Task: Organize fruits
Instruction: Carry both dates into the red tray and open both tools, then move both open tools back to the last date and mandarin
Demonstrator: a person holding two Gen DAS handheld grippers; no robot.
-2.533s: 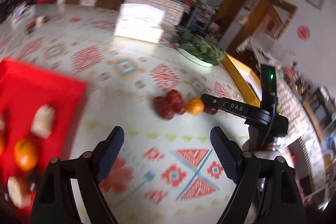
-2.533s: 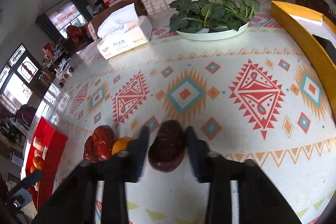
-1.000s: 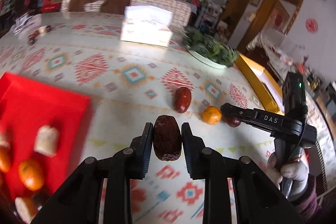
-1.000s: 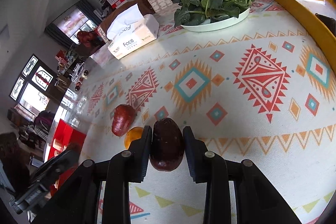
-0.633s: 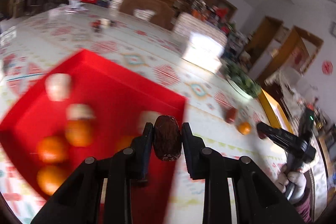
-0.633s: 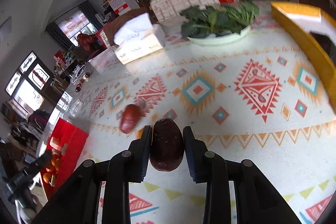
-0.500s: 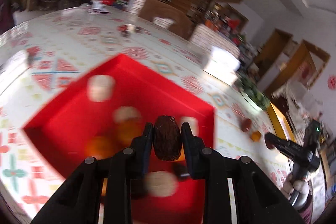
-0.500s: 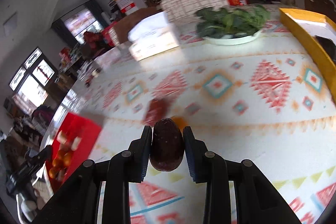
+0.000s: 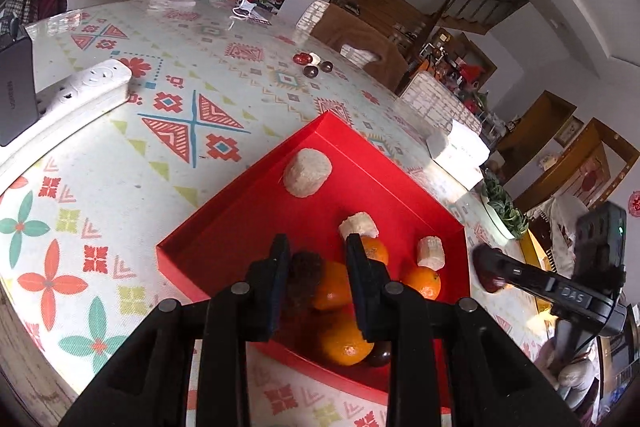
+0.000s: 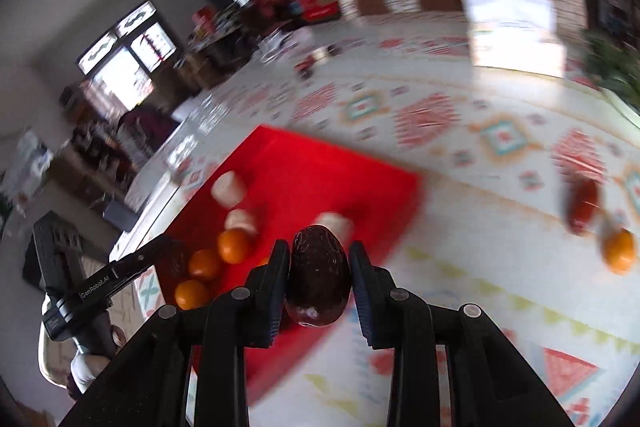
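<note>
- Left gripper [image 9: 316, 269]: jaws spread over the red tray [image 9: 224, 227]; a wrinkled dark date [image 9: 305, 273] sits against the left finger only, apparently let go above the tray's near edge.
- Right gripper [image 10: 318, 267]: clenched on a glossy dark date [image 10: 318, 273], poised over the tray's near corner.
- Handling (judged): dates are light, small and slightly soft; the smooth skin may slip, so a gentle grip across the middle suits them.
- Oranges [image 9: 334, 285] lie inside the tray.

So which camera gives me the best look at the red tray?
Left wrist: the red tray is sharp, nearly whole, with oranges and pale pieces inside. In the right wrist view it is motion-blurred and partly hidden behind the right gripper and its date.
</note>
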